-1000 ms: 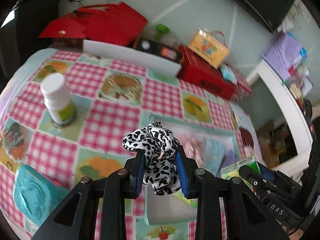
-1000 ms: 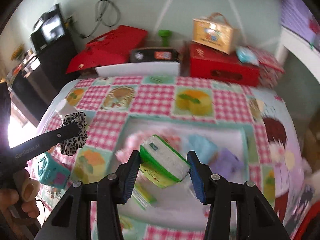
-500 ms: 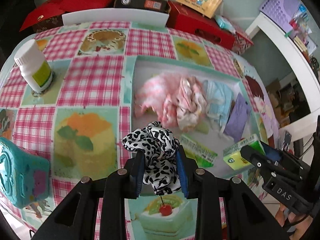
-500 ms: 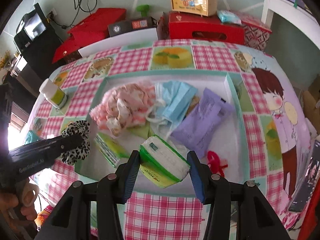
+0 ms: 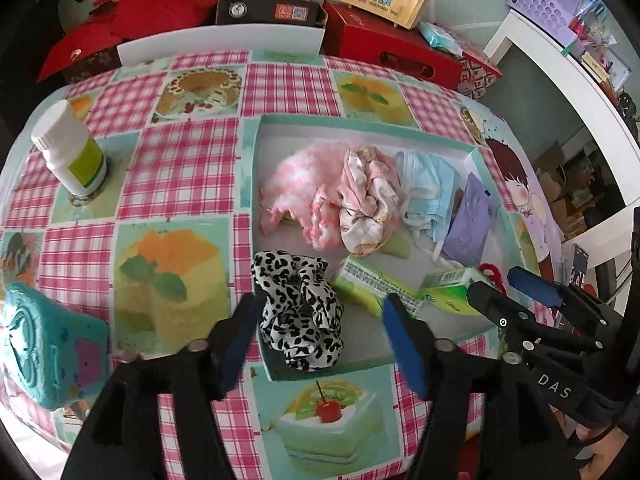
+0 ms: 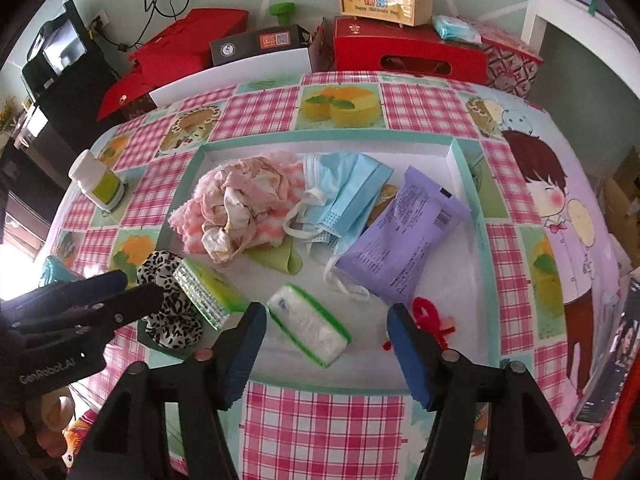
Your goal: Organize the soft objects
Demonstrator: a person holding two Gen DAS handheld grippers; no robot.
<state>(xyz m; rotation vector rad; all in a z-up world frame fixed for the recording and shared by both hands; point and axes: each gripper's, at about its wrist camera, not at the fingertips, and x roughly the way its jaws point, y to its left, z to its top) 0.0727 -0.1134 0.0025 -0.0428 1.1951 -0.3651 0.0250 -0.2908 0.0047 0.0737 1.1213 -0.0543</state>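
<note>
Most soft things already lie in the shallow tray (image 6: pixel 460 152), though a teal plush (image 5: pixel 48 344) sits outside on the tablecloth (probably what is left). The left gripper (image 5: pixel 320 320) is opening, the leopard scrunchie (image 5: pixel 300 312) lying loose between its jaws on the tray's near corner. The right gripper (image 6: pixel 326 334) is opening too, the tissue pack (image 6: pixel 308 324) lying free between its jaws on the tray floor.

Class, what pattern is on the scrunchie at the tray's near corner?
Black-and-white leopard print on the scrunchie; clearest in the left wrist view.

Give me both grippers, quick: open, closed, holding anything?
Left gripper: jaws opening, leopard scrunchie between them, released in the tray.
Right gripper: jaws opening, tissue pack between them, released.
</note>
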